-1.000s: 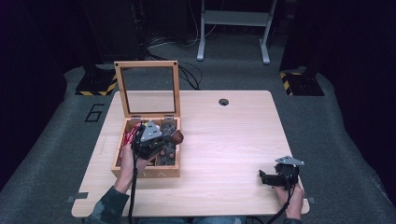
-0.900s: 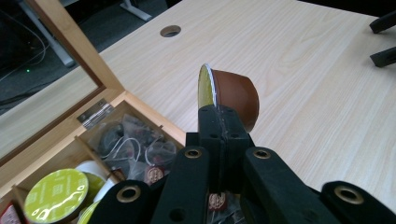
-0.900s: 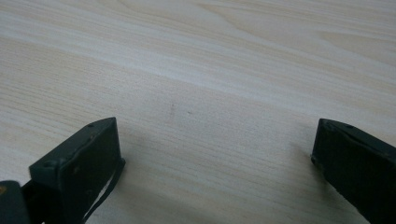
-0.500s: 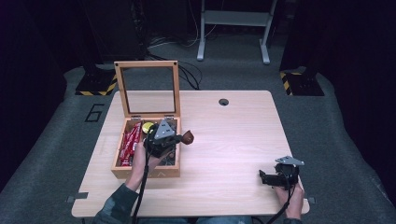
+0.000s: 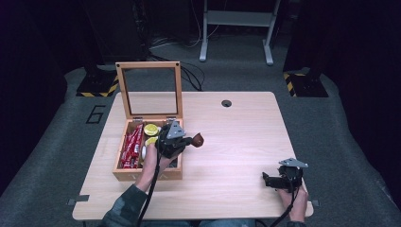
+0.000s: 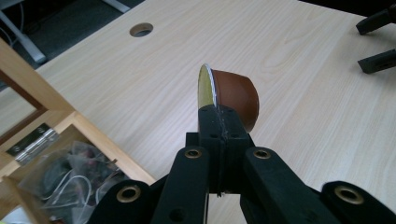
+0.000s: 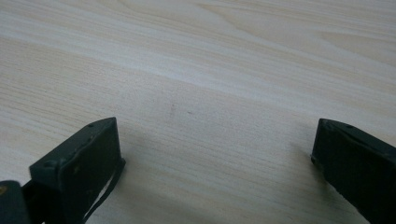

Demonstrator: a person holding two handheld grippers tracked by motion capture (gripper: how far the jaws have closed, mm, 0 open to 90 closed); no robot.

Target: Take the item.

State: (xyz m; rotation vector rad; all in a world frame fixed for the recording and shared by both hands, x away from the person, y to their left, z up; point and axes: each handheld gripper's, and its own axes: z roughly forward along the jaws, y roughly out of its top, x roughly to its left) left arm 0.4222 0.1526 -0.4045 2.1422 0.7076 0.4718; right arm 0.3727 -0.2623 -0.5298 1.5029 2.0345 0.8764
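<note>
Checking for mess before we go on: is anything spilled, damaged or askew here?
Nothing spilled or broken. The brown capsule is tipped on its side, only because the left gripper pinches its rim. The wooden box stands open.

The left gripper [image 5: 193, 140] has come up out of the wooden box [image 5: 147, 174] and swung past its right wall, carrying a small brown capsule [image 6: 231, 95] clamped by the rim between its fingers [image 6: 219, 133]. The capsule that was down among the box's contents now hangs over bare tabletop [image 5: 236, 142] just beside the box.
</note>
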